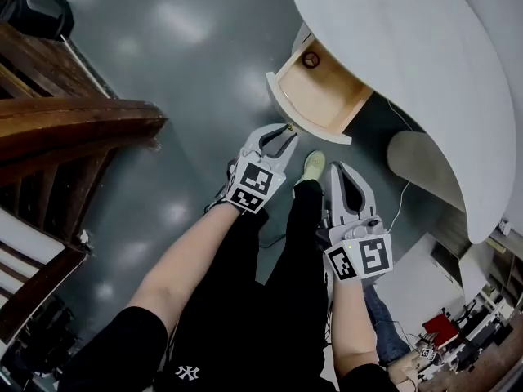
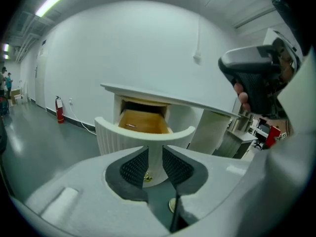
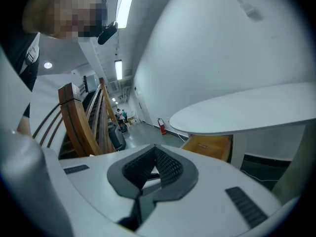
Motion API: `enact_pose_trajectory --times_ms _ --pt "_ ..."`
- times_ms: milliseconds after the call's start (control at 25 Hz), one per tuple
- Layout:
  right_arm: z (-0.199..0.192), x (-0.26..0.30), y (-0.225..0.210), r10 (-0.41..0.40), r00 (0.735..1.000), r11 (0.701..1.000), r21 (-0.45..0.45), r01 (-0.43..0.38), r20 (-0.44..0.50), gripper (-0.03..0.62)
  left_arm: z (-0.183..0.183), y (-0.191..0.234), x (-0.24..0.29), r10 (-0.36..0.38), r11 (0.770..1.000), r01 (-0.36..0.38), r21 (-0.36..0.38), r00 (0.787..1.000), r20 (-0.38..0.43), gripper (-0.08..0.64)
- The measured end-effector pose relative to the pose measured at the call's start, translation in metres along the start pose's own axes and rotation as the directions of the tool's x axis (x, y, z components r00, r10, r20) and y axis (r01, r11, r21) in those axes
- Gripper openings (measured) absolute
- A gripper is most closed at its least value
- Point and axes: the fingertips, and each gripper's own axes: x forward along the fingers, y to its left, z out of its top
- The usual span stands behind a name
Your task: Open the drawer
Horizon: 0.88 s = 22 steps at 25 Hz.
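The drawer point(image 1: 304, 124) of the white curved desk point(image 1: 425, 47) stands pulled out, its wooden inside showing with a small round dark thing point(image 1: 310, 59) at the back. My left gripper point(image 1: 282, 134) is right at the drawer's ribbed white front point(image 2: 148, 138). Its jaws stand apart, and the small brass knob point(image 2: 147, 178) shows low in the gap, untouched by the pads. My right gripper point(image 1: 340, 170) hangs lower right of the drawer, apart from it, its tips together on nothing. In the right gripper view the open drawer point(image 3: 210, 146) sits under the desk top point(image 3: 247, 110).
A dark wooden stair railing point(image 1: 65, 121) rises at the left. The person's black-clad legs and a pale shoe point(image 1: 313, 166) stand just below the drawer. A white desk pedestal point(image 1: 417, 166) and a thin cable point(image 1: 400, 196) lie to the right. A red fire extinguisher point(image 2: 59, 109) stands by the far wall.
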Motion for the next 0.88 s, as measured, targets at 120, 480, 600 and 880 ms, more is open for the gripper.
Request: enact_pose_trajectory --times_ms 120,480,600,880 --pt "0.021 -0.007 0.009 0.003 1.0 1.0 -0.01 -0.003 0.004 0.015 0.034 -0.011 -0.027 -0.021 1.0 0.021 -0.01 1.0 0.02 0.075" --pt "0.089 -0.03 0.035 0.017 0.998 0.998 -0.054 -0.014 0.062 0.015 0.129 -0.042 -0.096 -0.038 0.999 0.036 0.025 0.995 0.087 0.055" --pt "0.107 -0.036 0.045 0.023 0.997 0.997 -0.072 -0.018 0.07 0.015 0.158 -0.051 -0.115 -0.038 0.999 0.036 0.021 0.992 0.116 0.041" --pt "0.151 -0.053 0.066 0.032 0.993 0.994 -0.111 -0.02 0.114 0.015 0.226 -0.074 -0.155 -0.042 0.999 0.039 0.019 0.979 0.2 0.014"
